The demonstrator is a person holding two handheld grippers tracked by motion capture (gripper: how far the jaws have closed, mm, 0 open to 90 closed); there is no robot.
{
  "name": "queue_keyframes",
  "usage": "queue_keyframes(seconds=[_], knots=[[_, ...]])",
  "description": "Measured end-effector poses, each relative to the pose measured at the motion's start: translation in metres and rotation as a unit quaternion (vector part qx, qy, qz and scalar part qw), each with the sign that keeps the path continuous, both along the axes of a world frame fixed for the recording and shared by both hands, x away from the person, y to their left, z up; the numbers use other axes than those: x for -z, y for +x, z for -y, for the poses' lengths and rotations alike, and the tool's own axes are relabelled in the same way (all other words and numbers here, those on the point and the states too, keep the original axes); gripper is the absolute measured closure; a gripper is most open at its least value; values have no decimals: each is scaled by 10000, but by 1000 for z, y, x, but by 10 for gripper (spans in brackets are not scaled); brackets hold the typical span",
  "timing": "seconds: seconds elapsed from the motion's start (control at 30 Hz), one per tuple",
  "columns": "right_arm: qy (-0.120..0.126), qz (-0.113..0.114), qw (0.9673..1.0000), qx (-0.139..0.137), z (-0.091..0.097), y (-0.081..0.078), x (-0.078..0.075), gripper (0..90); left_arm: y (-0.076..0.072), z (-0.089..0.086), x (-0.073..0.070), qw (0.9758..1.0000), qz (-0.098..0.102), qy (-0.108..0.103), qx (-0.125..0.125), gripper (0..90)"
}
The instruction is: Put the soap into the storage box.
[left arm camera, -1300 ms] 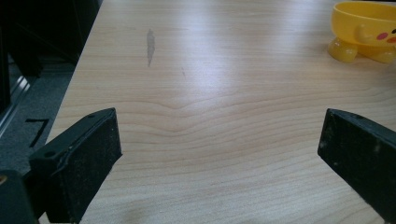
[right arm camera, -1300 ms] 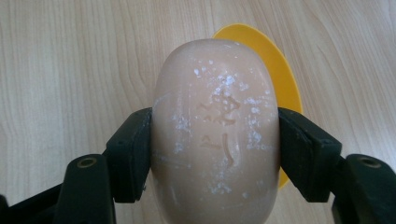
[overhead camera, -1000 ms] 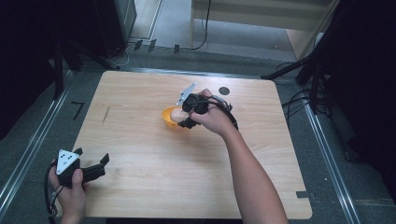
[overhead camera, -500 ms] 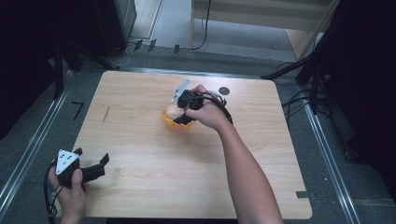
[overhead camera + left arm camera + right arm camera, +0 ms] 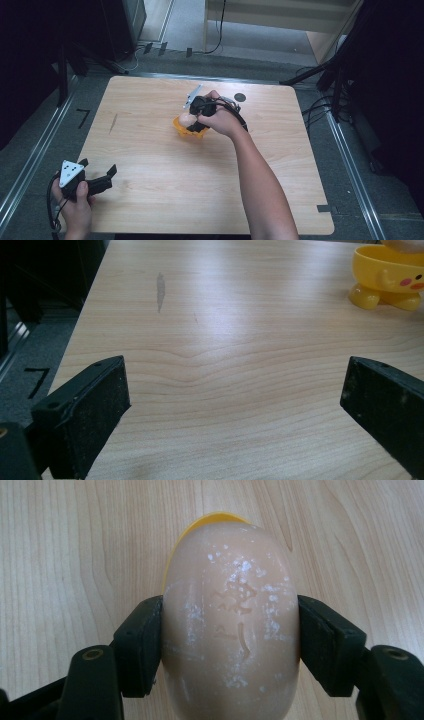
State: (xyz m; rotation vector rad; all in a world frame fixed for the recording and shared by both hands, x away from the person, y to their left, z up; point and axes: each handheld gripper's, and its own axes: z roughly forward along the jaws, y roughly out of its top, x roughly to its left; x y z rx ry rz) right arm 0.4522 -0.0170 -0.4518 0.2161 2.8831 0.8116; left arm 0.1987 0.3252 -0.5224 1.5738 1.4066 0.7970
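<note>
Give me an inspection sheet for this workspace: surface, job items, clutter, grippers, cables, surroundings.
Surface: light wooden table, grey smear near its left side.
Job's things: beige soap bar held over a yellow duck-faced dish.
Clutter: small dark disc on the table's far side.
Grippers: right gripper shut on the soap bar; left gripper open, at the table's near-left corner.
Cables: black cable on the floor beyond the table.
Surroundings: grey floor, metal rails beside the table.

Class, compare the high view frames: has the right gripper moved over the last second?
Yes. The right gripper, shut on the soap bar, has shifted slightly left, away from the black dot on the table.
</note>
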Motion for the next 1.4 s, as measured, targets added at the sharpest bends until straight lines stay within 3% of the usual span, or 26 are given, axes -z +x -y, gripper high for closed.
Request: queue_keyframes(seconds=[0.23, 0.47, 0.67, 0.9, 1.13, 1.27, 1.33, 1.4], knots=[[-122, -177, 9998, -2, -3, 2, 2, 333, 0, 0, 0, 10000, -4, 5, 4, 0], [117, -315, 9994, 60, 0, 6, -2, 313, 0, 0, 0, 10000, -10, 20, 10, 0], [26, -306, 9995, 114, 3, 5, -4, 312, 0, 0, 0, 10000, -9, 28, 6, 0], [97, -259, 9995, 154, 8, -2, -3, 295, 0, 1, 0, 10000, -17, 54, 16, 0], [121, -346, 9990, 267, 19, -12, -2, 185, 0, 2, 0, 10000, -30, 85, 15, 0], [178, -258, 9989, 352, 28, -19, -2, 122, 0, 2, 0, 10000, -34, 90, 17, 0], [181, -317, 9985, 398, 32, -23, -1, 23, 0, 2, 0, 9999, -38, 98, 22, 0], [189, -384, 9982, 431, 37, -27, 2, 0, 1, 2, 0, 9999, -37, 104, 22, 0]])
